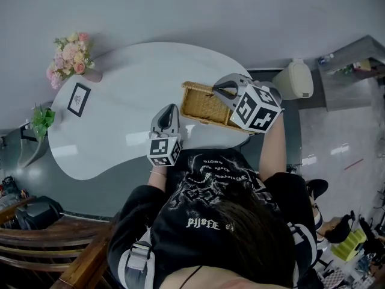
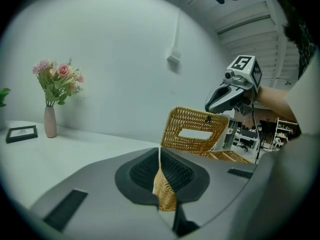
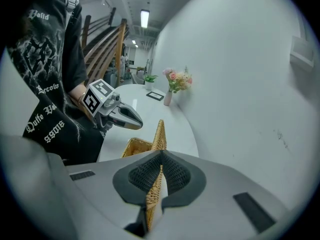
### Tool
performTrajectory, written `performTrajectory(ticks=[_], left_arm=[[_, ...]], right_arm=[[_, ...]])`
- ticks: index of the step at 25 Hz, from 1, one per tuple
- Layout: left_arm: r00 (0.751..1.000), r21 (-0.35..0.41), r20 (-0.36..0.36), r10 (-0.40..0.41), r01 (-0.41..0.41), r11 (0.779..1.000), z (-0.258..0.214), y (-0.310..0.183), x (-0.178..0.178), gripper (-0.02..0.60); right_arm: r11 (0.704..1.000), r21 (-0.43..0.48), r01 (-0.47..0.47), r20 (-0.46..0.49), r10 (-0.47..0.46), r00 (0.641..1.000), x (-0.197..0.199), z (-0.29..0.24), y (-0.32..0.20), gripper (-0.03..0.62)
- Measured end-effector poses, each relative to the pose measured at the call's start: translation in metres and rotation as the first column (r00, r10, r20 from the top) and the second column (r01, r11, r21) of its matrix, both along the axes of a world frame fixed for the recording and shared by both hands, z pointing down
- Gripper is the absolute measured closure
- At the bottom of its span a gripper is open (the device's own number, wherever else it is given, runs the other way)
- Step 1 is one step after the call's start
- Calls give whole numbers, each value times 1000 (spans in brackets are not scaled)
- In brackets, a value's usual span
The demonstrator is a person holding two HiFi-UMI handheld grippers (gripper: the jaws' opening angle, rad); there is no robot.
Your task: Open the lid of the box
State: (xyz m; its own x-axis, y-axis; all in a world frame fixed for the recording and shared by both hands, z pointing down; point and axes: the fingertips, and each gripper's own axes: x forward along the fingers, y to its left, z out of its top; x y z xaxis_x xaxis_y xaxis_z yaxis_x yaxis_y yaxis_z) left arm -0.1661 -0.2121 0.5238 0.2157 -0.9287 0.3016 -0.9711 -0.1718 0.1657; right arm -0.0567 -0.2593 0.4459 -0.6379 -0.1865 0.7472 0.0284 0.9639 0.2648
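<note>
White counter; on it, pink-flower vase and framed picture, well left of left gripper; green plant farther left.

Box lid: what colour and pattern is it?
Golden-tan woven wicker with a rectangular slot; the lid shows best in the left gripper view.

The head view looks steeply down past the person's shoulders onto the white desk, while cameras on the left tongs and right tongs sit close behind their jaws, facing each other across the wicker box and lid that all views share.
</note>
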Motion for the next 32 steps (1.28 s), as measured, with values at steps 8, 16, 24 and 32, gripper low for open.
performTrajectory(ticks=[8, 16, 24, 32], left_arm=[[1000, -4, 1, 2, -2, 1000, 0, -6, 6, 555], [1000, -12, 4, 7, -7, 1000, 2, -13, 11, 555], [1000, -19, 11, 5, -4, 1000, 2, -19, 14, 555], [1000, -32, 9, -13, 13, 999, 6, -24, 10, 555]], right_arm=[[1000, 29, 3, -4, -3, 1000, 5, -7, -22, 560], [1000, 19, 22, -3, -22, 1000, 8, -9, -38, 560], [1000, 23, 17, -19, -17, 1000, 11, -8, -64, 560], [1000, -12, 7, -3, -7, 1000, 11, -1, -88, 560]])
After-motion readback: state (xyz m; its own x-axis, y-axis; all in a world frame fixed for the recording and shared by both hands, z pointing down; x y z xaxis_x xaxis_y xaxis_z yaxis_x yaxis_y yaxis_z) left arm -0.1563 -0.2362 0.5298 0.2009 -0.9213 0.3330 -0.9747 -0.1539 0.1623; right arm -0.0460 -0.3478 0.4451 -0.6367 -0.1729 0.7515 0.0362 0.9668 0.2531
